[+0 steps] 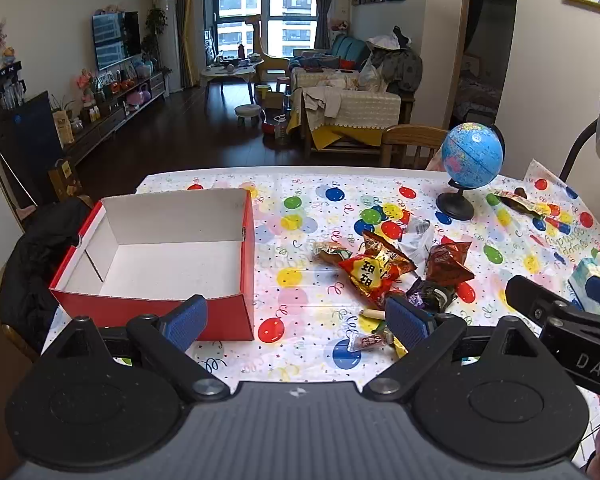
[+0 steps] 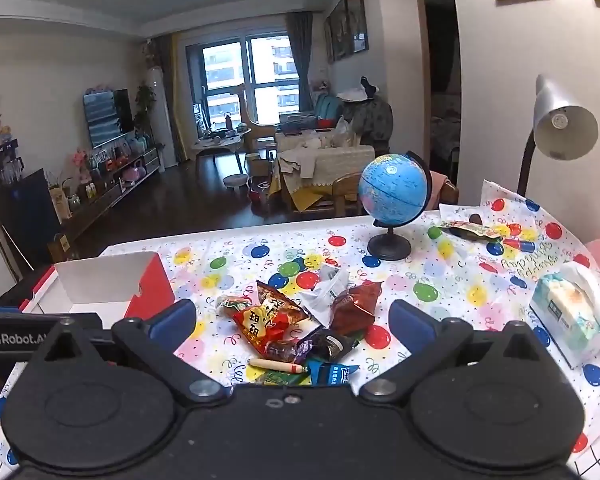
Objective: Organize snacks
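A pile of snack packets (image 1: 388, 268) lies mid-table on the balloon-print cloth; a red-and-yellow bag (image 1: 370, 276) lies on top, brown bags beside it. It also shows in the right wrist view (image 2: 296, 320). A red box (image 1: 172, 256), white inside and empty, stands at the left; its corner shows in the right wrist view (image 2: 112, 284). My left gripper (image 1: 296, 322) is open and empty, between box and pile. My right gripper (image 2: 292, 324) is open and empty, just before the pile. The right gripper also shows in the left wrist view (image 1: 560, 312).
A blue globe (image 1: 470, 160) stands behind the pile. More snack wrappers (image 2: 472, 232) lie at the far right. A tissue pack (image 2: 572, 312) lies at the right edge. A desk lamp (image 2: 560, 128) leans over the right side. A wooden chair (image 1: 412, 144) stands behind the table.
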### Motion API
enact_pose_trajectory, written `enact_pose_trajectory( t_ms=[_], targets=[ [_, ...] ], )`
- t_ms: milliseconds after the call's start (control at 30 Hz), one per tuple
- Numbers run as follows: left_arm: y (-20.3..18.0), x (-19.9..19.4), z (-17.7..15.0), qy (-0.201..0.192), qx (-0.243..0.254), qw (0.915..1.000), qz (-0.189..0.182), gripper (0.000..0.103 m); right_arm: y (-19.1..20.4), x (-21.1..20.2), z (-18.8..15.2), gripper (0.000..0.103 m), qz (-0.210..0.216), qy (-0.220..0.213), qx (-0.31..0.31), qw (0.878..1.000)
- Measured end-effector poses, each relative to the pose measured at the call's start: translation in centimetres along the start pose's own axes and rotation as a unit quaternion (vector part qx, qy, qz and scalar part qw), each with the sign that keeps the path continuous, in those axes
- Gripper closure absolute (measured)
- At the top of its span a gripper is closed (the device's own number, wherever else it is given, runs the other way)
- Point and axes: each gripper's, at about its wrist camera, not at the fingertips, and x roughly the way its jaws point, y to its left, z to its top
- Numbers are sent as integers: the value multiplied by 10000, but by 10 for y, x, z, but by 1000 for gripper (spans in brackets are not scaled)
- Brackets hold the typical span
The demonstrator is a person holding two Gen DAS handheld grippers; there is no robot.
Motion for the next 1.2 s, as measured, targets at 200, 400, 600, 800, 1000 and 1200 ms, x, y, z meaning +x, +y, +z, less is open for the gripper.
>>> enact_pose_trajectory(
  t_ms=[200, 400, 600, 800, 1000, 1200],
  targets=[
    [-5, -1, -1, 39, 53, 9999, -102, 7, -4, -1, -2, 0, 55, 33, 91, 9999],
    [-11, -4, -1, -18, 117, 9998, -159, 7, -5, -2, -3, 0, 89, 40, 100, 9999],
    [-10, -5, -1, -39, 25, 10000, -88, 7, -8, -5, -2, 0, 72, 6, 102, 9999],
    [-10, -9, -1, -149, -39, 9998, -137, 7, -9, -6, -1, 0, 80, 2, 91, 9999],
    [-10, -15, 0, -258, -148, 9995, -95, 7, -9, -7, -1, 0, 87, -10, 85, 9999],
    [-10, -17, 0, -281, -133, 9995, -91, 7, -16, -12, 1, 0, 110, -71, 85, 9999]
  ],
)
